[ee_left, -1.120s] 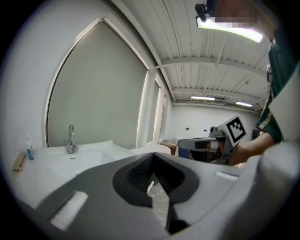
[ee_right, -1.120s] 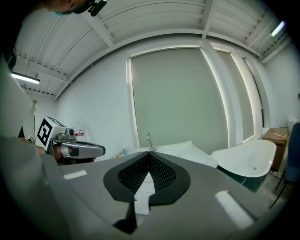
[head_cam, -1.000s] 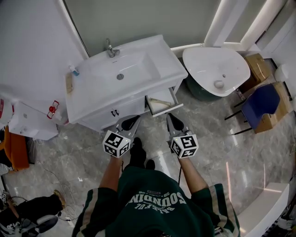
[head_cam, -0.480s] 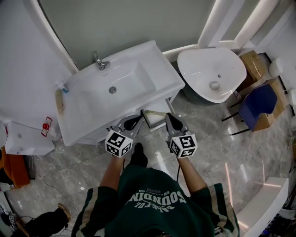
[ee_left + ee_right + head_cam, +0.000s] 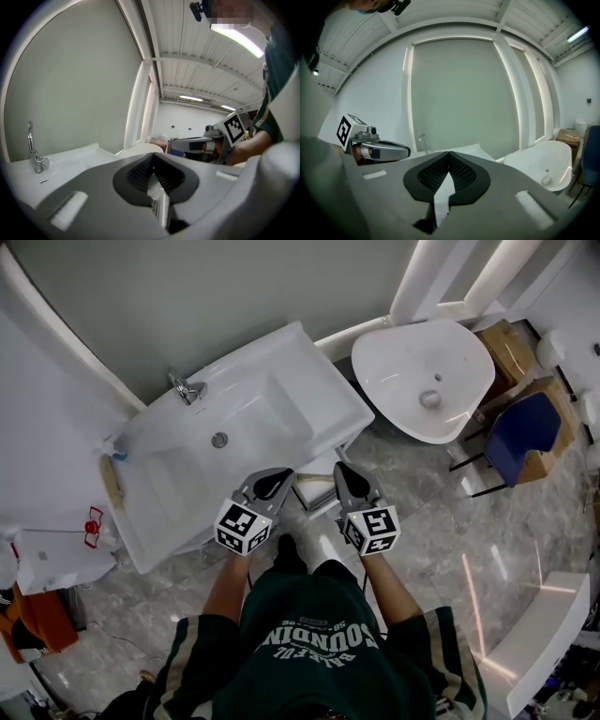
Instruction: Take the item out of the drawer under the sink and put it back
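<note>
The white pull-out drawer under the white rectangular sink stands open, and the pale beige item lies inside it, seen only as a narrow strip. A second ago the drawer lay clear ahead of both tools, with its whole tray in sight. Now the person has come close up to the cabinet, and the drawer shows only in the gap between the left gripper and the right gripper. The sink has slid towards the lower left of the head view, and the left gripper's nose now overlaps its front edge. Both pairs of jaws were together then and are together now, with nothing between them.

Only the head view shows the drawer and its item. It also shows the white rounded basin to the right, the blue chair beyond that, and the black shoe below the grippers. The left gripper view looks level over the sink top to the chrome tap and up to the ceiling strip lights, with the right gripper off to its right. The right gripper view shows the tap in front of the grey-green wall, with the left gripper to its left.
</note>
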`<state>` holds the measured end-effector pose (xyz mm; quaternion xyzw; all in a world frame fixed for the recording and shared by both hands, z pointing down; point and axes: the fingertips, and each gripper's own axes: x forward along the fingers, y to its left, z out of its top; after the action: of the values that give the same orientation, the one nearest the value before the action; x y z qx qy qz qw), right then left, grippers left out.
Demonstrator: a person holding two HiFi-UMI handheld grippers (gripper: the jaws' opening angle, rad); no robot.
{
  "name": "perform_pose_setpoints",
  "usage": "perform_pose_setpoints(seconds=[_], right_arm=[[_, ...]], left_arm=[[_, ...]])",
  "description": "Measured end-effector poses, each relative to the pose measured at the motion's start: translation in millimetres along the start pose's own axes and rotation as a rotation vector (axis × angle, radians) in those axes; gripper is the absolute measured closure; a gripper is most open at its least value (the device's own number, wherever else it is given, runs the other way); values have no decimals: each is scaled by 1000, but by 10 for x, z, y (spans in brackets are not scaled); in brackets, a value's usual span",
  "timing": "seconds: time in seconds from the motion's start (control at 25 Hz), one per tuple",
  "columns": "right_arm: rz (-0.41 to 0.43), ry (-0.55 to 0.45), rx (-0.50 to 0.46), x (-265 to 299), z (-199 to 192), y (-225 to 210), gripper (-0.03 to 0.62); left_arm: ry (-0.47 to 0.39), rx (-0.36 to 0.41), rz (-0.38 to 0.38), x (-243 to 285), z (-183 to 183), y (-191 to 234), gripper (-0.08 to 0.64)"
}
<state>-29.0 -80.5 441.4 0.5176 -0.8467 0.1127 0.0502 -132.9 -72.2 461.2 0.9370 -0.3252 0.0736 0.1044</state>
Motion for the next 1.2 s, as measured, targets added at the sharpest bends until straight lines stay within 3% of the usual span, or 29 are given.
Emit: perform_pose_setpoints(seconds=[0.24,0.6,0.72,0.84,1.0,1.2], right_arm=[[-56,23,22,0,-92,-315,591],[-82,65,62,-141,-285,-799,591],[-92,71,83,-181,-374,-911,591],[-100,89,108,-240,-509,-1010,591],[-122,106,136,-327,-662,-1114,591],[-147,121,162,-424,-842,-1205,591]], left_arm=[[54,2,-88,431,-113,-44,511],[117,19,-134,886,-295,-293,508],[141,33,-136,996,-393,-333,450],[168,37,-148,1079,-503,-381,302],[231,82,-179,1161,-719,-457,301],[375,179,-227,1292,-1123,-577,301]])
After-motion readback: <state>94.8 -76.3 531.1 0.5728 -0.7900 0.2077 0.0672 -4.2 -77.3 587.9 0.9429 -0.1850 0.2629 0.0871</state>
